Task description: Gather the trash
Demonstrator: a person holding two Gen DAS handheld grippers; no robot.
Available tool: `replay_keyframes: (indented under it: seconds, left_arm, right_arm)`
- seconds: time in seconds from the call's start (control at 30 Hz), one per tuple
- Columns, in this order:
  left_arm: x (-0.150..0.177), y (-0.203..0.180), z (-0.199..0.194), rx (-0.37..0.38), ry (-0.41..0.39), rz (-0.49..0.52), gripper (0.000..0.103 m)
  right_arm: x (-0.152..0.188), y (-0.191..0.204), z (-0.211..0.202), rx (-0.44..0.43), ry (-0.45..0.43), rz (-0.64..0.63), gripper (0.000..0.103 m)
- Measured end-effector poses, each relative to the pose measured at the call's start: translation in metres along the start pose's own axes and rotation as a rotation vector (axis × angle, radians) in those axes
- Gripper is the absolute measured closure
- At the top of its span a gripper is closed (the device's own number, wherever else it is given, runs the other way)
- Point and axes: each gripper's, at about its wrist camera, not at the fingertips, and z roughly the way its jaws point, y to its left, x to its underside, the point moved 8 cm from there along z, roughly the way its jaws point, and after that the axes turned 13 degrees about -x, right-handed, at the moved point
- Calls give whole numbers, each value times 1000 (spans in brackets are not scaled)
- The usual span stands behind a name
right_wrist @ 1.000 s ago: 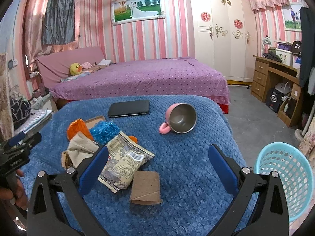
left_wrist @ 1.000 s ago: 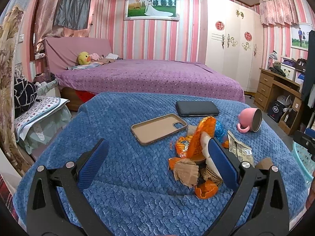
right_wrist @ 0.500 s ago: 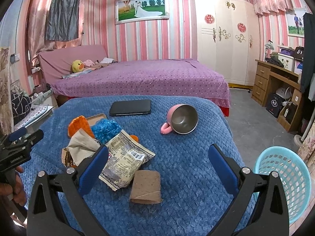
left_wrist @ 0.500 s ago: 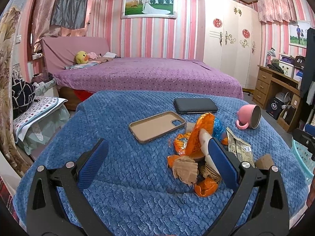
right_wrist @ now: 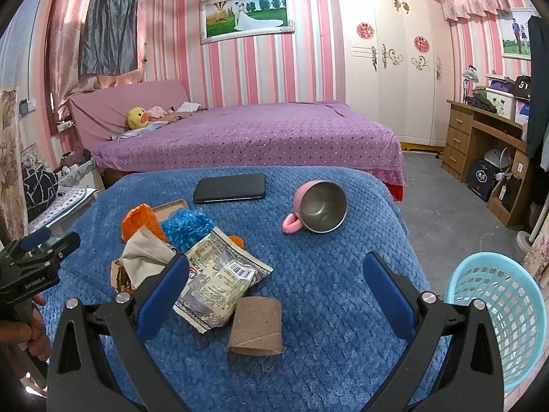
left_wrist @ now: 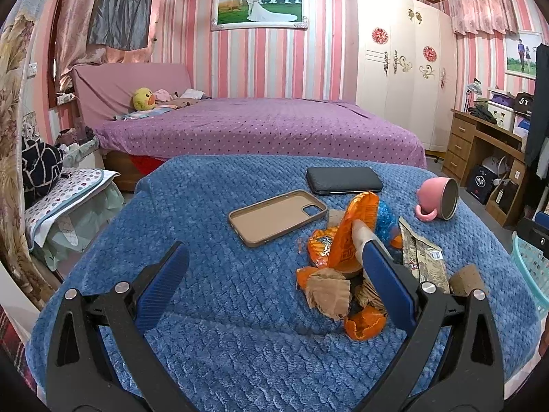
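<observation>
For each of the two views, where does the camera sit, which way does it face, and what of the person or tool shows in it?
Left wrist: on the left gripper, facing the trash pile and phone case; its own open fingers show.
Right wrist: on the right gripper, facing the cardboard tube and snack wrapper, basket at right; its open fingers and the person's hand show.
Shared: pink mug, black phone, blue blanket.

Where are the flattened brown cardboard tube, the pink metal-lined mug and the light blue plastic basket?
flattened brown cardboard tube [right_wrist: 256,326]: right wrist view, middle of its flat face.
pink metal-lined mug [right_wrist: 320,210]: right wrist view, steel interior.
light blue plastic basket [right_wrist: 497,312]: right wrist view, mesh inner wall.
</observation>
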Motion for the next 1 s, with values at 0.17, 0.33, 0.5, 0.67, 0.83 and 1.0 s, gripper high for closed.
replay_keyframes:
  seconds: [0.17,0.33,0.5,0.67,0.83,1.0]
  left_arm:
    - [0,1,-1,-3,-1,-2,5]
    - [-2,2,-2,-9,-6,-4,5]
    - [-2,2,-1,-9,-5,-2,5]
    - [-3,3,-1,-14,-6,-4,5]
    - [-2,4,0,-31,0,1,5]
    - [-2,5,1,-18,1,-4,5]
  right_arm:
    - [0,0,0,8,-2,-7,4]
    - [1,1,3,51,1,-47,4]
    - [2,1,4,43,6,-37,4]
    - [1,-3,2,52,-1,-25,4]
    - [1,-7,1,63,-9,-13,4]
    - [3,-12,3,26,-3,31,4]
